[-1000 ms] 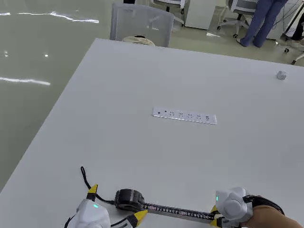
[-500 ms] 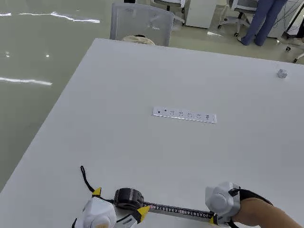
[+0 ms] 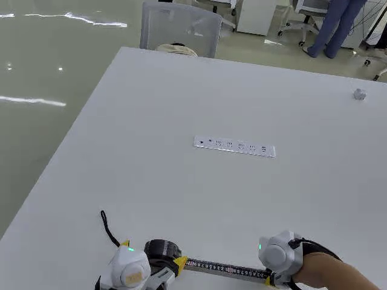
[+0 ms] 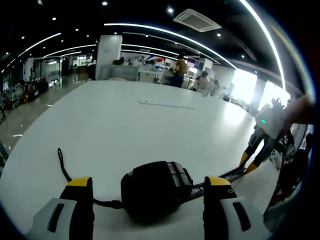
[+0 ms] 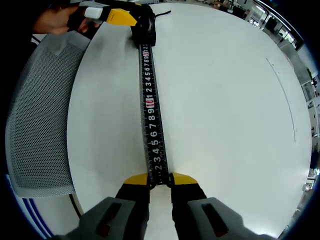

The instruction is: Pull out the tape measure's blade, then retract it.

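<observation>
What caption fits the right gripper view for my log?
Right claw pinches the tip of the extended blade, which runs across the white table to the black tape measure case.

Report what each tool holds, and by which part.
Right tool pinches the blade by its tip; left tool straddles the case, unclamped.

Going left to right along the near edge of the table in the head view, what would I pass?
black cord → tape measure case → blade → right hand-held gripper, pinching the blade's end. The left hand-held gripper straddles the case, so it has no clear place in the order.
</observation>
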Demonstrator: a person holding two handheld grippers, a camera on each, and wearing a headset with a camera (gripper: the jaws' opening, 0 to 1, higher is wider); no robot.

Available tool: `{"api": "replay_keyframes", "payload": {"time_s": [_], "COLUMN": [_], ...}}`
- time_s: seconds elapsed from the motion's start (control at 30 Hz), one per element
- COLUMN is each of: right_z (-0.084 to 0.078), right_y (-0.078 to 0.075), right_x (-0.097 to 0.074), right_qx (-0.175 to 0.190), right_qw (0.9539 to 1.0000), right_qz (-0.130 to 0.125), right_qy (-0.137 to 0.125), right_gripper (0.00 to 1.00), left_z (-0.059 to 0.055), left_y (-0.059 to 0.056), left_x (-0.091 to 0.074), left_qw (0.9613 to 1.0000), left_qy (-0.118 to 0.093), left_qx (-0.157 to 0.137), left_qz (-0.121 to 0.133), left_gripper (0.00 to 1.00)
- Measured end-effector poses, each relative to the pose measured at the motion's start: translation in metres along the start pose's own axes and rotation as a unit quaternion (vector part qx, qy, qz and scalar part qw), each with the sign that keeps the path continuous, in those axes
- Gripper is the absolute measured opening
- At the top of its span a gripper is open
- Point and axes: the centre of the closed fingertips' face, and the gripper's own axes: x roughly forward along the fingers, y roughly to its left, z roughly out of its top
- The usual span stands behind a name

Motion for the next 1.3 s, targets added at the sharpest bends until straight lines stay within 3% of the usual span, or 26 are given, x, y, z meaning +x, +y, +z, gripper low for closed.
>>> {"api": "replay_keyframes", "payload": {"time_s": [0.27, 0.5, 0.53, 0.57, 0.6, 0.8, 1.0, 1.3], "right_z": [0.002, 0.002, 0.002, 0.002, 0.002, 0.002, 0.002, 0.002], "right_y": [0.001, 0.001, 0.002, 0.002, 0.001, 0.001, 0.001, 0.001], "right_x": [-0.001, -0.002, -0.002, -0.002, -0.002, -0.001, 0.000, 0.000], "right_qx": [0.010, 0.012, 0.013, 0.013, 0.014, 0.023, 0.022, 0.020], "right_qw": [0.9998, 0.9999, 0.9999, 0.9999, 0.9999, 0.9996, 0.9997, 0.9997], "right_qz": [-0.002, -0.001, -0.001, -0.001, -0.002, -0.005, -0.006, -0.006], "right_qy": [-0.015, -0.004, -0.004, -0.004, -0.006, -0.013, -0.012, -0.014], "right_gripper": [0.16, 0.15, 0.15, 0.15, 0.15, 0.15, 0.15, 0.15], "left_z": [0.002, -0.002, -0.006, -0.006, -0.006, -0.010, -0.014, -0.014], "left_y": [-0.005, -0.007, -0.005, -0.013, -0.011, -0.012, -0.011, -0.009], "left_x": [0.003, 0.006, 0.005, 0.007, 0.008, 0.011, 0.009, 0.008], "left_qw": [0.9999, 0.9996, 0.9988, 0.9992, 0.9987, 0.9978, 0.9957, 0.9950], "left_qy": [0.006, 0.026, 0.040, 0.034, 0.042, 0.060, 0.062, 0.066], "left_qx": [-0.013, 0.005, 0.026, 0.011, 0.026, 0.026, 0.068, 0.075], "left_qz": [-0.009, -0.007, -0.004, -0.018, -0.011, -0.006, -0.007, -0.004], "left_gripper": [0.75, 0.69, 0.64, 0.59, 0.58, 0.57, 0.55, 0.54]}}
